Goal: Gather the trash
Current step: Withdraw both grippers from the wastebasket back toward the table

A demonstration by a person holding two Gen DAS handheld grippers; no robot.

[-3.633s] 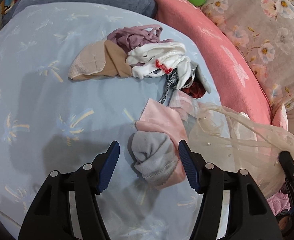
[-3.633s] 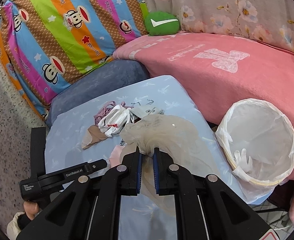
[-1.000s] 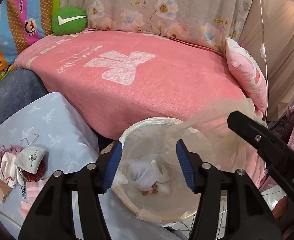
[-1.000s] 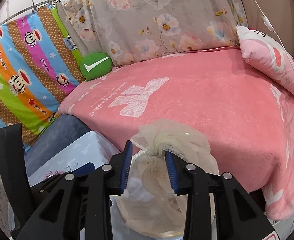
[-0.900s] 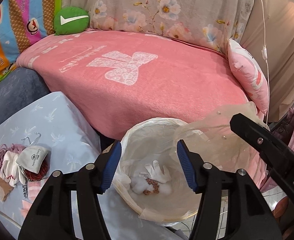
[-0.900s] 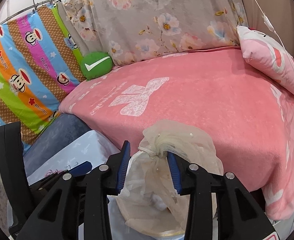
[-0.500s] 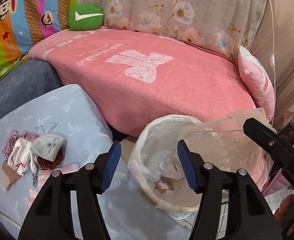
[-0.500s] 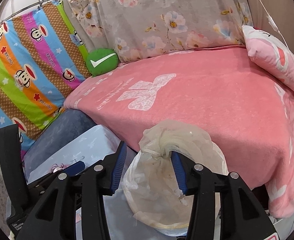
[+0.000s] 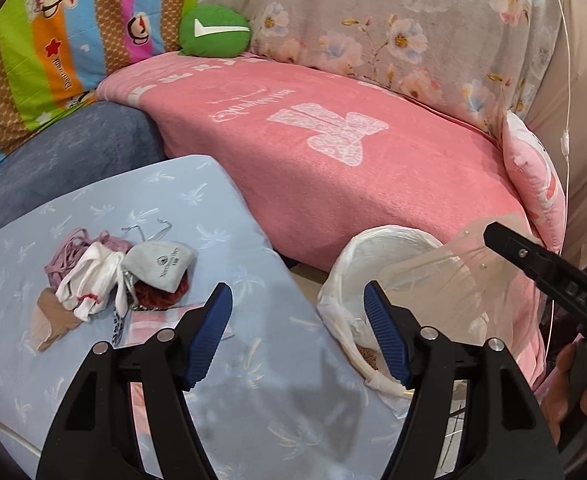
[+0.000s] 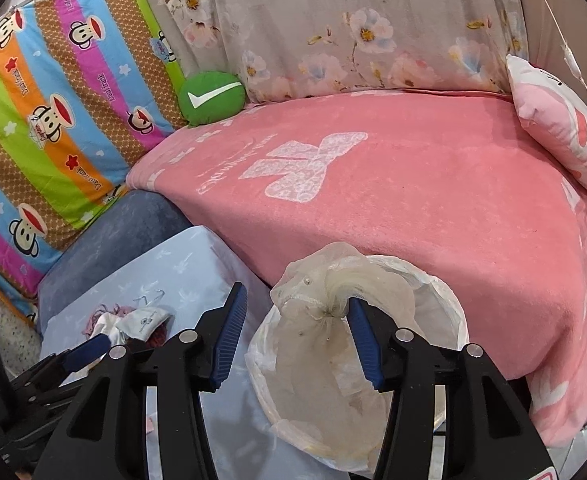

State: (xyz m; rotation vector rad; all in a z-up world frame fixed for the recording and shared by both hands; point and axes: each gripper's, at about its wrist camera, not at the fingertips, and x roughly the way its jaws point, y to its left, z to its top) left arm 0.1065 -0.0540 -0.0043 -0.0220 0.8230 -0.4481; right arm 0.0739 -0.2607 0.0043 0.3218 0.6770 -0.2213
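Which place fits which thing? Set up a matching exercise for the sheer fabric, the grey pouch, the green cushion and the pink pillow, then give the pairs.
Things:
1. sheer fabric
2. grey pouch
3. green cushion
4. pink pillow

Places:
A. far corner of the pink blanket, by the striped cloth
B. right end of the pink blanket
C. over the lined bin, snagged on one of the right gripper fingers
D. on the clothes pile on the blue sheet

Pairs: 1-C, 2-D, 3-A, 4-B
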